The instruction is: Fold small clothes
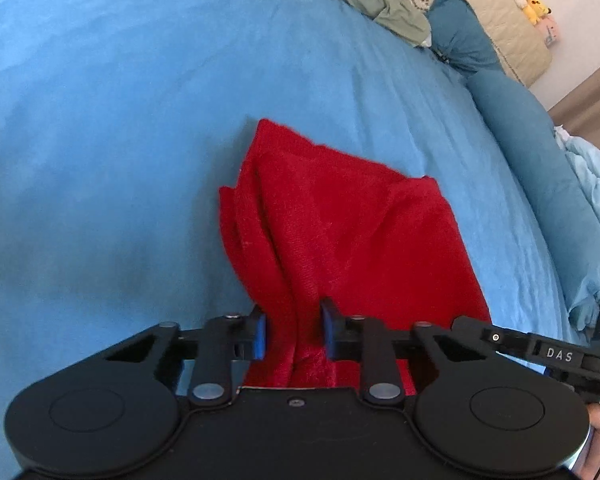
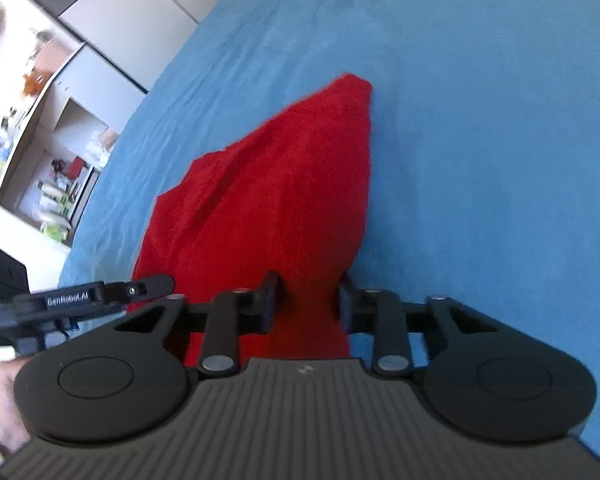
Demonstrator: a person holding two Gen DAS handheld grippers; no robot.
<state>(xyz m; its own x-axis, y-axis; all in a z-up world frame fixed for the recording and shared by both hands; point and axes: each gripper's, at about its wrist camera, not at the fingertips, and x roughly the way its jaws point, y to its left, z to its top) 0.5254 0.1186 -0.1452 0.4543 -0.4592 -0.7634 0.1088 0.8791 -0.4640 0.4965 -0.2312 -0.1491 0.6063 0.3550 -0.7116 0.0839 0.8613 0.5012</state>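
The left gripper (image 1: 294,330) is pinching red fabric (image 1: 340,232) between its fingers; the right gripper (image 2: 309,300), at its 3 o'clock, is clamping the same fabric.

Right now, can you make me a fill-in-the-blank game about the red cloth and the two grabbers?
1. The cloth held by both grippers is ____ in color.
2. The cloth hangs over a bed sheet that is ____.
3. The left gripper has ____ pads on its fingers.
4. Cloth is bunched between the fingers of the right gripper, so it is ____ on the cloth.

Missing words: red; blue; blue; shut
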